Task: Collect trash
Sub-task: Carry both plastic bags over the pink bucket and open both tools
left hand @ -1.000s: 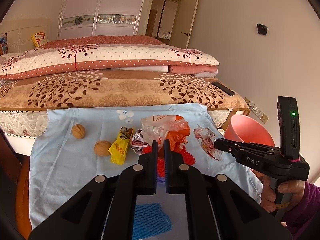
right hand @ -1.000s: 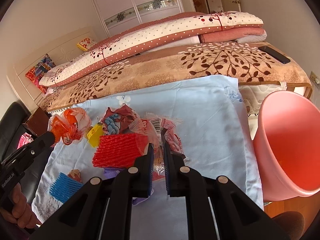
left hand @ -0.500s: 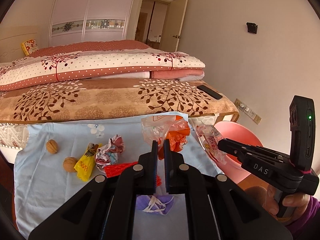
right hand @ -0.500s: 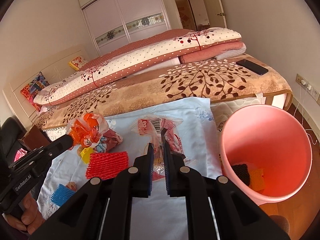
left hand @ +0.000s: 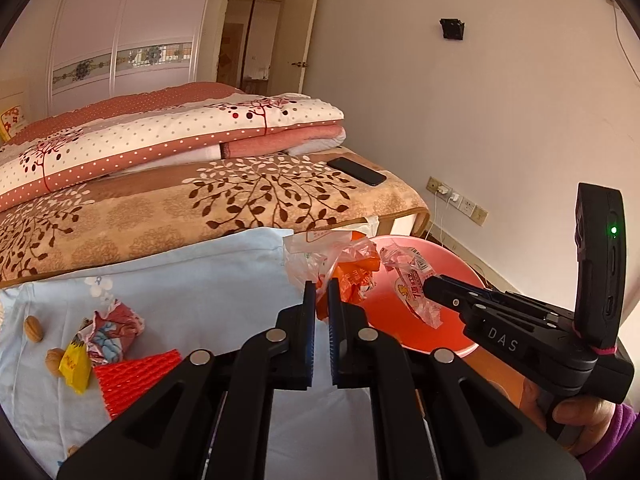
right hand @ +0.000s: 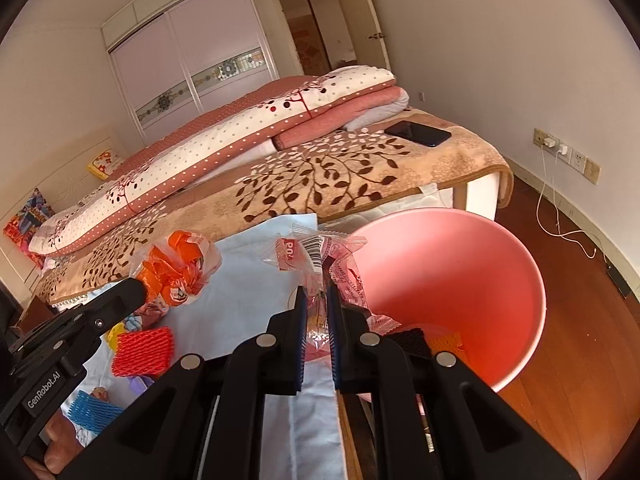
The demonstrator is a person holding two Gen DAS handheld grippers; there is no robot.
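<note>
Room: bedroom; a bench under a pale blue cloth [left hand: 192, 280] stands at the foot of the bed [left hand: 200, 200], with a pink bin [right hand: 460, 280] beside it.
Left tongs [left hand: 319, 292]: clamped on a crumpled orange-and-clear plastic bag [left hand: 344, 268], held near the bin's rim.
Right tongs [right hand: 318, 296]: clamped on a clear red-printed snack wrapper [right hand: 316, 256], held at the bin's edge.
Handling: both are likely featherlight, limp and slippery; pinch a bunched fold, not a single film layer.
Left on cloth: red foam net [right hand: 142, 346], blue foam net [right hand: 94, 410], yellow wrapper [left hand: 74, 366], walnuts [left hand: 33, 328].
</note>
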